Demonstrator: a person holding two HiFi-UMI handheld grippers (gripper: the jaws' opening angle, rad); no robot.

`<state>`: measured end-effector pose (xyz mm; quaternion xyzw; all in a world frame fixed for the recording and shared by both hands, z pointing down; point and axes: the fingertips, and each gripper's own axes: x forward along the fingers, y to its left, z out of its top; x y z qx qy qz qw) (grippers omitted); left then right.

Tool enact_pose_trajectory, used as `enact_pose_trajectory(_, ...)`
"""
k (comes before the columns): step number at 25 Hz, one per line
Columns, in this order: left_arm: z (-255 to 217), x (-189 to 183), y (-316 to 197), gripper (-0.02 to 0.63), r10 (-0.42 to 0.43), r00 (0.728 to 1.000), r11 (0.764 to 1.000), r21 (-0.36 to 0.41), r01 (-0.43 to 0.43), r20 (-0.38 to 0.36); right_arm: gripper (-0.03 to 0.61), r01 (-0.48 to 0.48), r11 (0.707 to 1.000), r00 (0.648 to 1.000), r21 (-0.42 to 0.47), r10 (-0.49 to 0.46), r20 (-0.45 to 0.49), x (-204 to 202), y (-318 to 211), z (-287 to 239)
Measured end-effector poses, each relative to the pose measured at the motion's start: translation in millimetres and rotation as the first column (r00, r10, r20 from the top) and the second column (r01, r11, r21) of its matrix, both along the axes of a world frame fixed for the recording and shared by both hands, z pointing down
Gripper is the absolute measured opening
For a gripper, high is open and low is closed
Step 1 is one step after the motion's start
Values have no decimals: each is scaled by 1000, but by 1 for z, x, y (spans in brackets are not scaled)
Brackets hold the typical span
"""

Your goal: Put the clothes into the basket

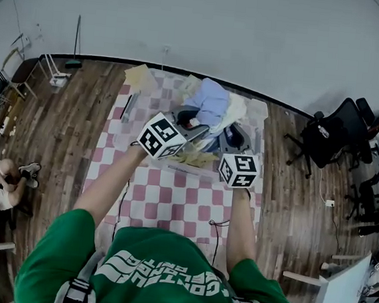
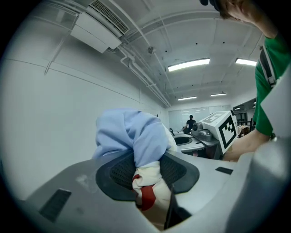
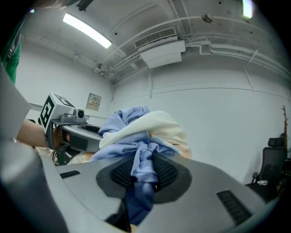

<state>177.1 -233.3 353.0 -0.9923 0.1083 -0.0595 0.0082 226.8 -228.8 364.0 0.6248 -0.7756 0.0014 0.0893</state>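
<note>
- Our left gripper [image 2: 146, 169] pinches the soft clothes bundle [image 1: 211, 103]: crumpled pale-blue cloth [image 2: 129, 134] over a cream, red-marked fold [image 2: 148, 182].
- Our right gripper [image 3: 143, 172] clamps a twisted blue strand [image 3: 142, 159] of it.

Place: an open-plan office or lab room, not a home.
Ceiling: above the left fingers [image 2: 113, 173] run exposed pipes [image 2: 141, 75], strip lights [image 2: 188, 64] and a boxed air-conditioning unit [image 2: 97, 25].
Wall: a plain white wall [image 3: 218, 118] lies beyond the right fingers [image 3: 170, 175].
Far end: beyond and right of the left fingers, a person [image 2: 191, 122] stands far off under more strip lights.
Seating: a black office chair [image 3: 275, 161] sits well right of the right fingers.
Floor: wood planks [image 1: 65, 122] lie below both pairs of fingers, with a pink-and-white checked mat [image 1: 171, 199] on them.
</note>
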Motion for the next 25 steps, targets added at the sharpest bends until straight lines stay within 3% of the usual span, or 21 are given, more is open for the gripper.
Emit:
enact_pose_trajectory(14, 74, -8, -55, 127, -60, 995, 988, -135, 70, 76, 78, 57, 983, 998, -177, -57, 8, -9, -56, 76)
enact_pose_trajectory(25, 151, 0, -93, 129, -68, 982, 959, -260, 113, 176, 80, 102, 928, 995, -358, -90, 48, 0, -94, 156)
